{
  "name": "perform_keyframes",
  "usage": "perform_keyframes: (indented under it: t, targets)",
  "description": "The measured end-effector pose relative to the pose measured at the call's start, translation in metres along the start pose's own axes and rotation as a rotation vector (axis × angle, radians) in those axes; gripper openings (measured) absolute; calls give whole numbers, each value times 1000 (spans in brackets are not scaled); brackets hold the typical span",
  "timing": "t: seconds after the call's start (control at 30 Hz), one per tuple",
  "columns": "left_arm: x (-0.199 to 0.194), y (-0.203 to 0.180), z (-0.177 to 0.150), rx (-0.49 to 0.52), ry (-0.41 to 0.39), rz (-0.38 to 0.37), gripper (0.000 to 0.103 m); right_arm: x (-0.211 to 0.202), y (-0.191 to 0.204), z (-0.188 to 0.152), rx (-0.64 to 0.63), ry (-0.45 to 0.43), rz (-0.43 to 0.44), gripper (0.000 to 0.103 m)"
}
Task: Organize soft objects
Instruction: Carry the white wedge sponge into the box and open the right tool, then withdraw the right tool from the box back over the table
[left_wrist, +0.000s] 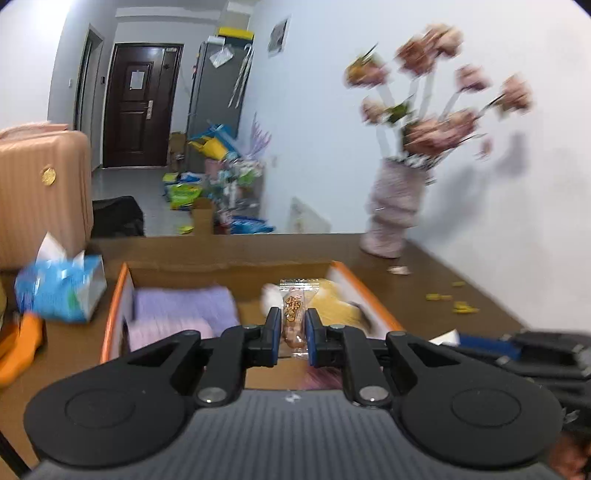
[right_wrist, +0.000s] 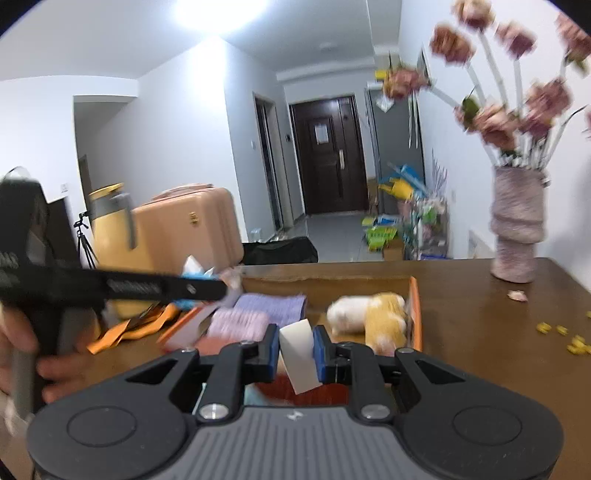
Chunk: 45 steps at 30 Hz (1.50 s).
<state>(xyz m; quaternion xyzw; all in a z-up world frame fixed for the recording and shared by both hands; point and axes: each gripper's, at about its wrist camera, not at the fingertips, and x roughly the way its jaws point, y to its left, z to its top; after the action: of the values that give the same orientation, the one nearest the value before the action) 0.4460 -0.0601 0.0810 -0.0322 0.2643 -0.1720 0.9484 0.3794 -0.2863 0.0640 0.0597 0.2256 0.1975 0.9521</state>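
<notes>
Left wrist view: left gripper (left_wrist: 291, 334) clamps a wrapped snack (left_wrist: 294, 320) above the cardboard box (left_wrist: 117, 295). Right gripper (right_wrist: 295, 356) pinches a white packet (right_wrist: 299, 356). Lower both into bare floor between purple towels (right_wrist: 255, 314) and plush toy (right_wrist: 373, 314) before opening.

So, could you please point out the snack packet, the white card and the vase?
snack packet (left_wrist: 294, 317): left wrist view, printed middle of wrapper.
white card (right_wrist: 298, 354): right wrist view, centre of its face.
vase (right_wrist: 517, 225): right wrist view, ribbed body.
</notes>
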Motion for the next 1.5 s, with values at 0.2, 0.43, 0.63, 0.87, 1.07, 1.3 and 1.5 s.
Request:
perform_keyframes:
  t: [0.2,0.43,0.63,0.87,1.07,1.3,1.5]
  targets:
    - [123,37,33,-55,159,17,15,139,-34,50,87,141,6,19]
    - [185,74,34,-77,207,77,40,229,-36,51,54,235,-60,25]
    - [161,96,41,-105,158,81,46,237,-31,48,57,231,-43,33]
    - [92,93,56,-45,110,125,50,183,-23,75,50,148,-66,42]
    - [-3,76,52,2,37,154,63,92,-7,93,-18,68,-130,48]
    - [-133,50,-4,88,-112,159,82,-27,18,66,-125,-32,-169,67]
    - [-218,28,-92,71,-211,153,89,-105,54,-7,-159,-64,-131,68]
